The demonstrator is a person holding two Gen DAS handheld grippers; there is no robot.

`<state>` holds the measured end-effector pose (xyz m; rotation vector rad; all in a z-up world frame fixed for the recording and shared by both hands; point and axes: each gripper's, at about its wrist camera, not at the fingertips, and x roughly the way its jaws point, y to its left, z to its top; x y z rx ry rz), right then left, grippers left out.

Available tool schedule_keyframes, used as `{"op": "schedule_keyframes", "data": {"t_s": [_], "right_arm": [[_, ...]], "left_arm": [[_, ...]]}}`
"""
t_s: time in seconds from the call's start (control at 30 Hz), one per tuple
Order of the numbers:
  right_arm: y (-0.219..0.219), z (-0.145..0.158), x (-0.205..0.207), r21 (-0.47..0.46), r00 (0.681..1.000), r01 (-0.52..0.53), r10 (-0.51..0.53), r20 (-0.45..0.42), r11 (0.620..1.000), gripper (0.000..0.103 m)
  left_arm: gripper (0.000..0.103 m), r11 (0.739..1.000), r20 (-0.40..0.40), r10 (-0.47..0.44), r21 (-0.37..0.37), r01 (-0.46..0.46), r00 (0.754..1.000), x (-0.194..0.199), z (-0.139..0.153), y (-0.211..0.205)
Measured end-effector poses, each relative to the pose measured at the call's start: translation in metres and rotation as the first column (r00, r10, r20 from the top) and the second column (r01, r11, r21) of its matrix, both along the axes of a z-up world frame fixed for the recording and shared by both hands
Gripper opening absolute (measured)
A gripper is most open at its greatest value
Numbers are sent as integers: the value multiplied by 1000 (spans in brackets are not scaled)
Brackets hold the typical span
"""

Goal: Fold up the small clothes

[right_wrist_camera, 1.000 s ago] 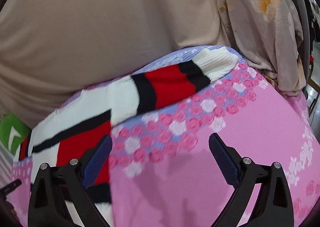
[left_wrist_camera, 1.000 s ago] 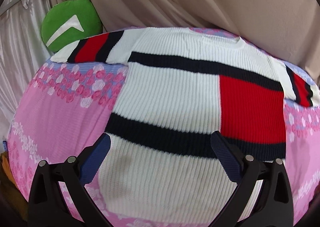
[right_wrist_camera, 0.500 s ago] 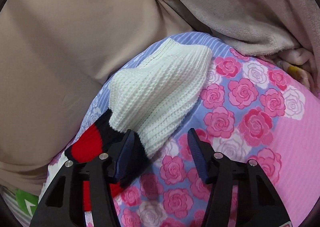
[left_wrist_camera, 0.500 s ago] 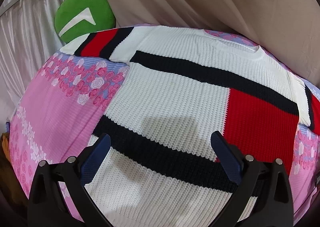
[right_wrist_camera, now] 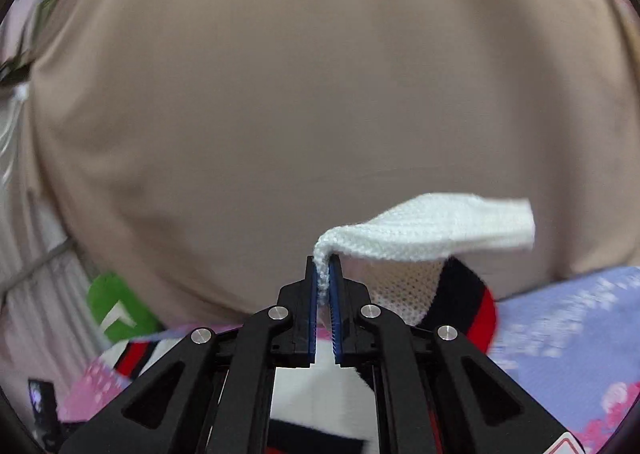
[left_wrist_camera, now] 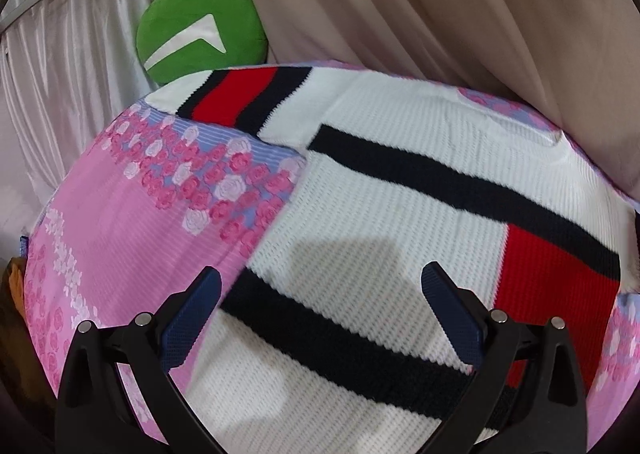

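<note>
A small white knit sweater (left_wrist_camera: pixel 400 213) with navy stripes and a red block lies flat on a pink floral bedsheet (left_wrist_camera: pixel 132 238). Its left sleeve (left_wrist_camera: pixel 244 97) stretches out at the far left. My left gripper (left_wrist_camera: pixel 320 294) is open and hovers just above the sweater's lower body, holding nothing. My right gripper (right_wrist_camera: pixel 324 274) is shut on the white cuff of the sweater's right sleeve (right_wrist_camera: pixel 432 234) and holds it lifted off the bed; the navy and red bands of that sleeve (right_wrist_camera: pixel 468 306) hang below.
A green cushion (left_wrist_camera: pixel 196 29) sits at the far left of the bed, also in the right wrist view (right_wrist_camera: pixel 116 306). A beige cloth backdrop (right_wrist_camera: pixel 300 93) rises behind the bed. White curtains (left_wrist_camera: pixel 60 73) hang at left.
My right gripper closed on the sleeve cuff and lifted it up off the sheet. My left gripper moved closer over the sweater and shifted slightly left, staying open.
</note>
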<state>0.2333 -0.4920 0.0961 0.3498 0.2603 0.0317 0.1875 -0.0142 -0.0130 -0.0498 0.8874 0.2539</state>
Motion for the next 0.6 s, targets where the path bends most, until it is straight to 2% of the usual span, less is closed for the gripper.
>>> {"op": "schedule_keyframes", "data": {"t_s": [0.07, 0.13, 0.2, 0.27, 0.37, 0.47, 0.6], "right_arm": [[80, -7, 34, -55, 983, -179, 176, -54, 982, 9], [156, -42, 64, -101, 946, -302, 284, -158, 948, 13], [204, -74, 72, -115, 913, -355, 318, -254, 928, 16], [227, -103, 59, -70, 893, -359, 321, -314, 931, 16], [230, -125, 12, 8, 889, -282, 265, -373, 959, 22], [201, -138, -28, 56, 887, -136, 146, -438, 989, 32], [155, -147, -63, 130, 871, 104, -27, -491, 986, 45]], "left_arm": [[98, 1000, 15, 10, -26, -9, 1000, 8, 6, 11], [98, 998, 27, 13, -54, -11, 1000, 16, 11, 21], [98, 996, 27, -4, -87, 6, 1000, 29, 11, 30], [98, 992, 19, -28, -125, 30, 999, 41, 8, 36], [98, 971, -3, -77, -227, 74, 997, 65, -3, 41], [98, 940, -24, -118, -325, 104, 993, 94, -19, 39], [98, 902, -55, -145, -417, 109, 988, 132, -44, 27]]}}
